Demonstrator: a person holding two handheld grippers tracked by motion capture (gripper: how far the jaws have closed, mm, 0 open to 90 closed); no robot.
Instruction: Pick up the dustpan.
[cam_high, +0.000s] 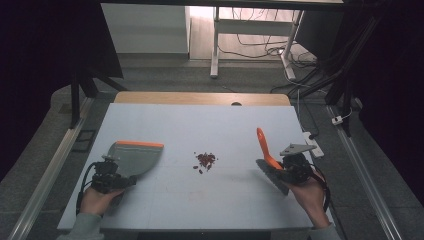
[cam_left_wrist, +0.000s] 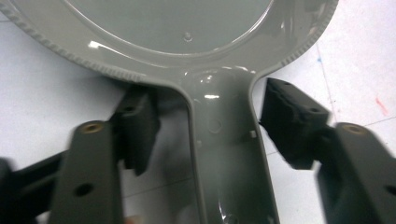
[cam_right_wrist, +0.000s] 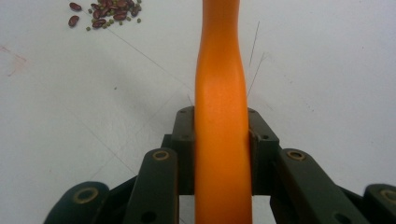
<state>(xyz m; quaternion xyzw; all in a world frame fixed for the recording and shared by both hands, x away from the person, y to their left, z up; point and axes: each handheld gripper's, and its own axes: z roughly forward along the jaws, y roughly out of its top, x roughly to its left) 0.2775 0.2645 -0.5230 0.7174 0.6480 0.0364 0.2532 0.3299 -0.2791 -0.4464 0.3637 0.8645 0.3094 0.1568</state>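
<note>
A grey dustpan (cam_high: 136, 157) with an orange lip lies flat on the white board at the left. My left gripper (cam_high: 123, 180) is at its handle (cam_left_wrist: 225, 158), which runs between the two pads. The left pad stands a little off the handle and the right pad is at its edge, so the jaws are open around it. My right gripper (cam_high: 283, 170) is shut on the orange handle (cam_right_wrist: 219, 70) of a small brush (cam_high: 264, 149), whose grey bristle head rests near the board at the right. A small pile of red and green beans (cam_high: 205, 160) (cam_right_wrist: 109, 11) lies mid-board between the two tools.
The white board (cam_high: 200, 125) covers a wooden table whose far edge (cam_high: 200, 98) shows behind it. A power strip (cam_high: 313, 142) lies off the right edge. Metal rails run along both sides, and a desk frame with cables stands beyond.
</note>
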